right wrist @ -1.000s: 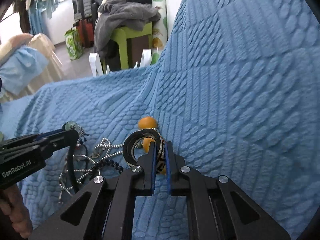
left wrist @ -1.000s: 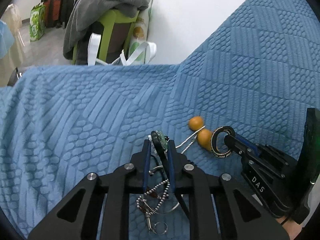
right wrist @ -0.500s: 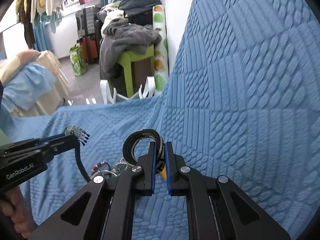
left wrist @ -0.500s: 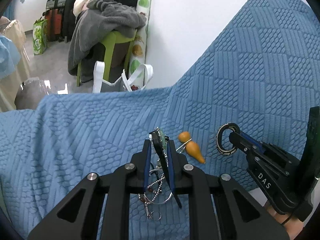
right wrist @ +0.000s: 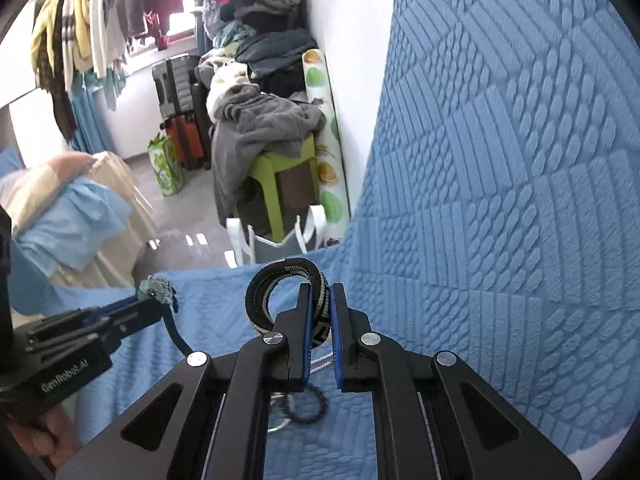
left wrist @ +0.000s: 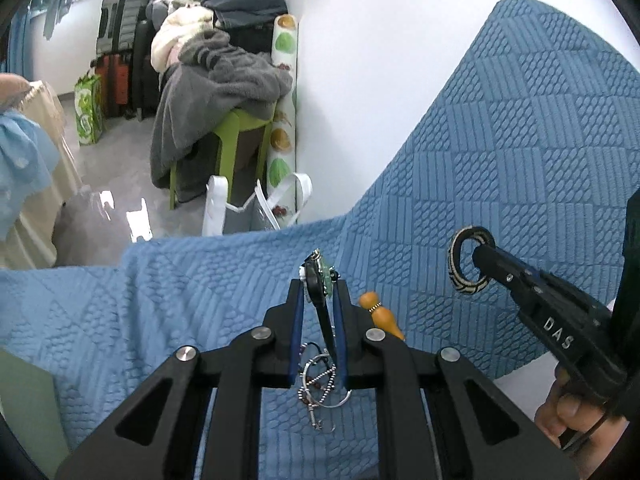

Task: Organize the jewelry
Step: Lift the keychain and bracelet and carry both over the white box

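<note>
My left gripper (left wrist: 318, 292) is shut on a black cord with a green beaded pendant (left wrist: 320, 272), held up above the blue bedspread (left wrist: 200, 300). My right gripper (right wrist: 320, 294) is shut on a black-and-white striped bangle (right wrist: 276, 280), also lifted. From the left wrist view, the right gripper (left wrist: 482, 254) and its bangle (left wrist: 456, 268) hang to the right. In the right wrist view, the left gripper (right wrist: 154, 304) with the pendant (right wrist: 158, 290) is at the left. Below lie a tangle of chains (left wrist: 320, 384), an orange wooden gourd pendant (left wrist: 380, 314) and a black bead bracelet (right wrist: 308, 404).
The bedspread rises steeply on the right against a white wall (left wrist: 360, 80). Past the bed's far edge stand a green stool (left wrist: 236, 132) draped in a grey blanket (left wrist: 216, 80), a white tote bag (left wrist: 256, 212) and suitcases (left wrist: 120, 68). A pale green surface (left wrist: 24, 404) shows at lower left.
Both grippers have risen from the bedspread, each carrying its piece. The chains and orange pendant now lie farther below, and more of the room shows.
</note>
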Available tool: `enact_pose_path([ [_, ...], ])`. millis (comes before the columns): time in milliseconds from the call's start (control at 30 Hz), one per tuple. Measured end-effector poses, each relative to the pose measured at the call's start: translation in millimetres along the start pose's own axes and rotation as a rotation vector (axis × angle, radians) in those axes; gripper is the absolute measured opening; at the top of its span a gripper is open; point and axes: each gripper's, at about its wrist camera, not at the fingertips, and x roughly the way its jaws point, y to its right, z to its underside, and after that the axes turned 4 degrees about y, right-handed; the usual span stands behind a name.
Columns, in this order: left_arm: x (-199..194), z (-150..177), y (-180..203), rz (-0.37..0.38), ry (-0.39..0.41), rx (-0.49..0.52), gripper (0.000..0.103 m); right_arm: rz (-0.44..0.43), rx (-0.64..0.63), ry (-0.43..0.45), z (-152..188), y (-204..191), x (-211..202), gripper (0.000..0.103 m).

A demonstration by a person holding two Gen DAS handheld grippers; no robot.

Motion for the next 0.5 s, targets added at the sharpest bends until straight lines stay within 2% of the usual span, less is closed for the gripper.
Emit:
enact_pose_path([
  [500, -91, -47, -39, -0.081, 0.102, -0.009, 0.014, -0.087, -0.032, 0.09, -55, -71, -38, 0.006],
])
